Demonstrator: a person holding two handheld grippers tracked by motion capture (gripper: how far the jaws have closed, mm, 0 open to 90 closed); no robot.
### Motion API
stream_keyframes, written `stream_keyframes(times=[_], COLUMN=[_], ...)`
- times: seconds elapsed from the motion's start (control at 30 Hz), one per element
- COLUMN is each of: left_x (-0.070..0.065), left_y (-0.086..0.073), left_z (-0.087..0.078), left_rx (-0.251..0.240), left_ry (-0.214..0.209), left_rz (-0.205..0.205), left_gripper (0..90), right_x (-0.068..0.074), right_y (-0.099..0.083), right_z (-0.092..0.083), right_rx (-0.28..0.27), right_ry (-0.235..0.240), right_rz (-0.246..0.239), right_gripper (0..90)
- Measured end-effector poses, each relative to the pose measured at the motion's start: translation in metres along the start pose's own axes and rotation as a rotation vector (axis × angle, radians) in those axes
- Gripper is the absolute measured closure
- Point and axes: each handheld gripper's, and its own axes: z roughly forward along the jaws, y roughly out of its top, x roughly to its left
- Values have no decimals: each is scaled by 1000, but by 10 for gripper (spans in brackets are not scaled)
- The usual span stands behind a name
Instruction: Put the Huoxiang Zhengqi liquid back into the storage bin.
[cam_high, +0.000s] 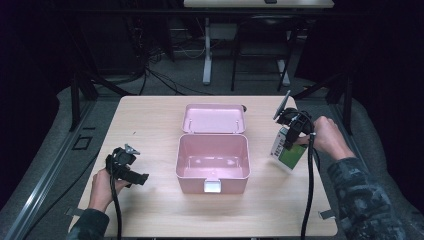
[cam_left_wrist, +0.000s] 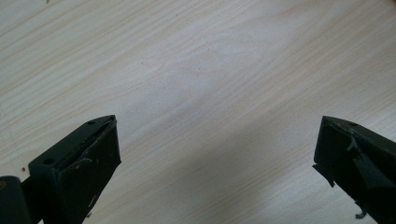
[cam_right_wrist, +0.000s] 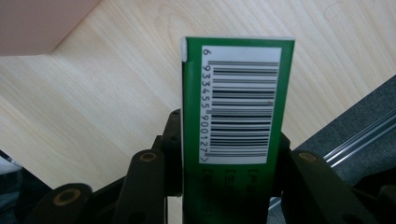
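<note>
A pink box (cam_high: 212, 162) stands open at the table's middle, its lid (cam_high: 214, 119) laid back behind it and its inside bare. To its right, my right gripper (cam_high: 292, 136) is shut on a green and white carton (cam_high: 288, 150), held tilted just above the tabletop. In the right gripper view the carton (cam_right_wrist: 238, 107) shows a barcode face and rises between the two jaws, with a corner of the pink box (cam_right_wrist: 42, 23) at the upper left. My left gripper (cam_high: 134, 176) rests low at the table's left front, open, with bare wood between its jaws (cam_left_wrist: 215, 154).
The wooden table (cam_high: 150, 130) has its right edge close to the carton, with grey floor beyond. A person's hands and patterned sleeves come in from the bottom corners. Black cables trail from both grippers. Desk legs and cables stand in the dark background.
</note>
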Motion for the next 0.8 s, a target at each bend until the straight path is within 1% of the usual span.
stream_keyframes(times=[0.13, 0.23, 0.4, 0.5, 0.6, 0.67, 0.7, 0.8], left_x=[0, 1, 1, 2, 2, 2, 3, 3], left_y=[0, 0, 0, 0, -1, -3, -6, -6], left_z=[0, 0, 1, 1, 1, 0, -2, -3], left_rx=[-1, 2, 1, 2, -1, 2, 1, 3], left_ry=[0, 0, -1, -1, -1, 6, 8, 16], left_rz=[2, -1, 0, 3, 2, 1, -7, -7], left_gripper=[3, 3, 3, 2, 3, 2, 3, 2], right_x=[3, 6, 9, 12, 13, 14, 16, 18], right_y=[2, 5, 7, 8, 9, 9, 10, 11], right_z=[-6, -12, -20, -27, -30, -34, -37, -40], right_rx=[-4, 12, 5, 7, 2, 0, 2, 3], right_ry=[-6, -15, -12, -27, -24, -22, -19, -13], right_rz=[-18, -32, -40, -58, -64, -67, -70, -75], right_gripper=[630, 631, 631, 631, 631, 631, 631, 632])
